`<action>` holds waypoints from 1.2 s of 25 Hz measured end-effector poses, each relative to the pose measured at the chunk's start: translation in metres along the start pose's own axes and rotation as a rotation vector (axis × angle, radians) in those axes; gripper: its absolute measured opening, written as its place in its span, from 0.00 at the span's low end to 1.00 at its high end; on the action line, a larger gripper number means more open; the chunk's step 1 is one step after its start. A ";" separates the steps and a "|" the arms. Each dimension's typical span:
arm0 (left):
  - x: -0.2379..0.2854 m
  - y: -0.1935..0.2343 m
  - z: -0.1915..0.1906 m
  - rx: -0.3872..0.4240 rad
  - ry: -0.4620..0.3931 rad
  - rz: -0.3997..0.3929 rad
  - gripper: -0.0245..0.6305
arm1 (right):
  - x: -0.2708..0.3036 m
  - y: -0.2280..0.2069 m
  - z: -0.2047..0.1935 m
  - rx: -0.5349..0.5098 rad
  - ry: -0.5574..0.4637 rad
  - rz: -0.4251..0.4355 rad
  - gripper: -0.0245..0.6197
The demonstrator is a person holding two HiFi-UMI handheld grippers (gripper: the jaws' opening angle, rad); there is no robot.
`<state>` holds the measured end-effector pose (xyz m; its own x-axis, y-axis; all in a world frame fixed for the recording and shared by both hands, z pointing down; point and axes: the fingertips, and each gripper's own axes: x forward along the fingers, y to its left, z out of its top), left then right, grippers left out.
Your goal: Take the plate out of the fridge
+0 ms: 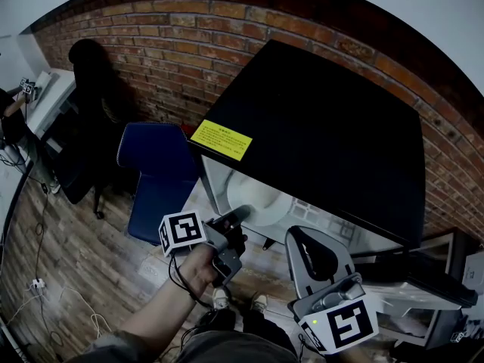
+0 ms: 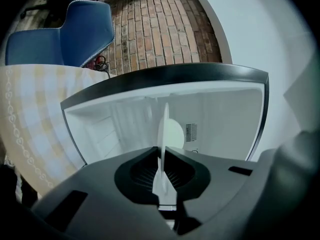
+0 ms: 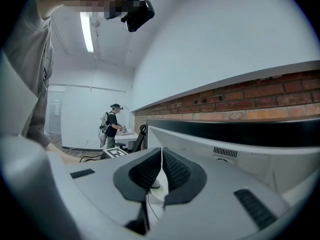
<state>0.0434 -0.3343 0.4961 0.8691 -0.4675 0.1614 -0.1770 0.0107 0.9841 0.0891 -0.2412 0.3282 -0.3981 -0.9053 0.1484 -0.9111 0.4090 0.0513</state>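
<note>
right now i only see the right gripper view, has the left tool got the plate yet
observer: yes, the left tool is shut on the plate, which stands edge-on between its pads.
operator: is it out of the fridge
observer: no, the head view shows the plate inside the open fridge, near the front of the opening.
operator: anything beside the fridge on the left
observer: a blue chair stands right next to it, against the brick wall.

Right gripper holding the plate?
No, the right gripper is shut on nothing; the plate is clamped edge-on in the left gripper.
</note>
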 end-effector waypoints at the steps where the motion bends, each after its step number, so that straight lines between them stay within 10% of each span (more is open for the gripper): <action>1: -0.002 -0.001 -0.002 -0.002 0.003 -0.002 0.09 | -0.002 0.001 0.002 -0.002 -0.005 -0.001 0.09; 30: -0.091 -0.049 -0.032 -0.024 -0.096 -0.062 0.08 | -0.032 0.034 0.059 -0.040 -0.167 0.073 0.09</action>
<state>-0.0123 -0.2642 0.4351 0.8296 -0.5505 0.0939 -0.1125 0.0001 0.9937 0.0648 -0.2047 0.2664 -0.4781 -0.8782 -0.0131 -0.8756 0.4753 0.0862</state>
